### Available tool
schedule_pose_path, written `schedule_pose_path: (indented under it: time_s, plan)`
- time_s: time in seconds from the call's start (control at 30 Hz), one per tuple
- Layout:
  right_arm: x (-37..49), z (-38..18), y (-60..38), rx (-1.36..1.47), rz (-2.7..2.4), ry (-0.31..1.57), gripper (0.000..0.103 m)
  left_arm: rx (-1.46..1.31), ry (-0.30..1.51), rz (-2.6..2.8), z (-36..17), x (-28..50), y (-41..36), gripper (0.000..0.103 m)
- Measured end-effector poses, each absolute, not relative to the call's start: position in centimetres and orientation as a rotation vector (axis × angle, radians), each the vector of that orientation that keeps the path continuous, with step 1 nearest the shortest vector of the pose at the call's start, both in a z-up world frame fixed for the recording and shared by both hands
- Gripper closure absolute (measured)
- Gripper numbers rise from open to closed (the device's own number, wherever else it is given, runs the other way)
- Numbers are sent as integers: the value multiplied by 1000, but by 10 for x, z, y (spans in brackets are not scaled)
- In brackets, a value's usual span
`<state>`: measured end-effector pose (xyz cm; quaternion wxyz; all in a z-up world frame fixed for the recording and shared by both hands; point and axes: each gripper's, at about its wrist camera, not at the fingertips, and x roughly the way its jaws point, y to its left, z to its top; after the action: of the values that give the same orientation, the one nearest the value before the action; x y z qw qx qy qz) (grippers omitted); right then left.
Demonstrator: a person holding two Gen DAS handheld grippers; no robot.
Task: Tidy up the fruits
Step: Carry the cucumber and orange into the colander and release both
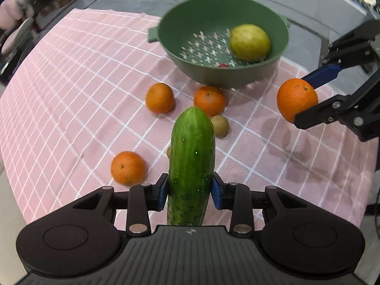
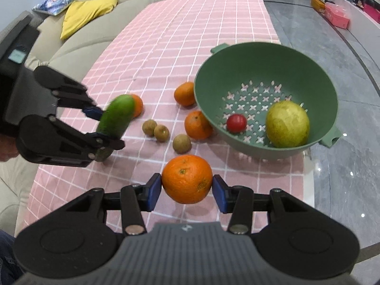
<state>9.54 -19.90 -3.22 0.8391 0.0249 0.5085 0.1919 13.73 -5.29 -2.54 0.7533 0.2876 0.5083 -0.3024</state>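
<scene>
Closest to the lens in the left wrist view: left gripper (image 1: pixel 190 193), clamped on a cucumber (image 1: pixel 192 161) that runs up the middle of the frame, blue pads (image 1: pixel 162 193) pressed against its sides. Beyond the cucumber tip, on the pink checked tablecloth (image 1: pixel 71 95): two loose oranges (image 1: pixel 159 97) side by side at frame centre, a third orange (image 1: pixel 128 167) at lower left, a small brown fruit (image 1: pixel 220 125) just right of the cucumber. Upper centre: green colander (image 1: pixel 213 14) on the cloth, holding a yellow-green pear (image 1: pixel 249 42) and a partly hidden red fruit (image 1: pixel 223 65). Right edge of the frame: right gripper (image 1: pixel 308 97), closed around a large orange (image 1: pixel 296 99), lifted off the cloth.

Same scene from the right wrist view: right gripper (image 2: pixel 187 187) at lower centre, pinching the large orange (image 2: pixel 187 179) between both pads. Left gripper (image 2: pixel 104 128) at mid left, blurred, gripping the tilted cucumber (image 2: pixel 116 116) above the cloth. Colander (image 2: pixel 237 71) at right centre with pear (image 2: pixel 287 124) and small red tomato-like fruit (image 2: pixel 236 123) inside. Three small brown fruits (image 2: pixel 162 133) at frame centre, loose oranges near them. Grey table (image 2: pixel 344 166) bare at the right; beige sofa (image 2: pixel 78 45) with yellow cushion (image 2: pixel 87 11) at upper left.
</scene>
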Motion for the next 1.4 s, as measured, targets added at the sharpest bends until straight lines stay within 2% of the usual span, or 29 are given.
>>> schedule_pose_path:
  time_s: [0.27, 0.47, 0.67, 0.9, 1.07, 1.4]
  plan:
    - [113, 2, -218, 124, 395, 981, 59, 546, 1075, -643, 22, 143, -53, 62]
    - [143, 25, -243, 161, 369, 883, 59, 454, 1044, -669, 60, 178, -89, 62]
    - [168, 21, -260, 104, 342, 851, 59, 511, 1031, -686, 73, 219, -141, 62]
    - [171, -9, -255, 36, 401, 961, 59, 517, 1066, -729, 51, 251, -190, 62]
    - [176, -25, -258, 86, 367, 1035, 59, 537, 1113, -742, 25, 260, -216, 62]
    - [182, -50, -250, 61, 377, 1143, 59, 584, 1247, -710, -20, 282, -232, 62]
